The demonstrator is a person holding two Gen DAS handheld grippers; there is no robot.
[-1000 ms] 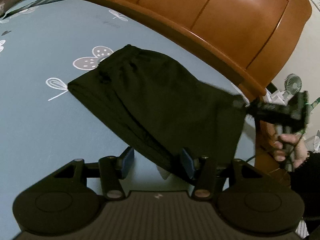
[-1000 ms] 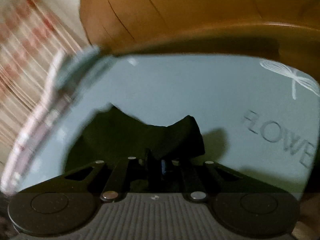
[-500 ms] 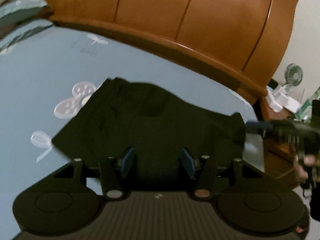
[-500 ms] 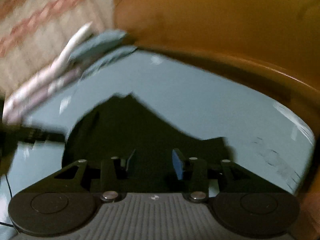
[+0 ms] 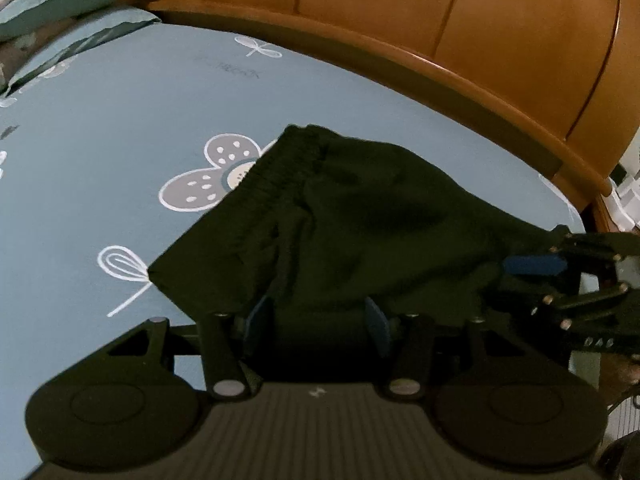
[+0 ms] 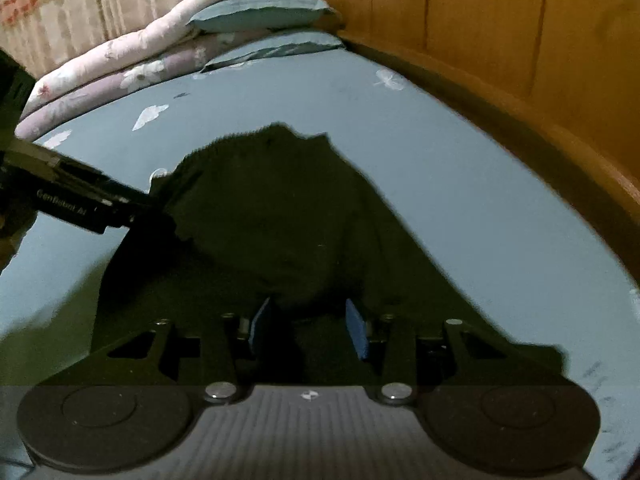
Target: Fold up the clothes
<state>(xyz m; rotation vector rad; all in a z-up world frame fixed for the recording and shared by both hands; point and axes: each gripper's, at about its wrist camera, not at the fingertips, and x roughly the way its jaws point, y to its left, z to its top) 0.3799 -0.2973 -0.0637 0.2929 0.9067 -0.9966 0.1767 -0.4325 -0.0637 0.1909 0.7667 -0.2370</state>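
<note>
Right gripper (image 6: 308, 330) fingers apart over black shorts (image 6: 272, 216) on blue bedsheet (image 6: 460, 184)

- "GenRobot AI" stands in pale letters on the black side of the left gripper (image 6: 132, 216), seen from the right wrist view.
- Faint grey lettering is printed on the blue bedsheet (image 5: 120, 120) near the headboard (image 5: 440, 12); it is too blurred to read.
- Pale characters on the right gripper (image 5: 532, 276) body are illegible.
</note>
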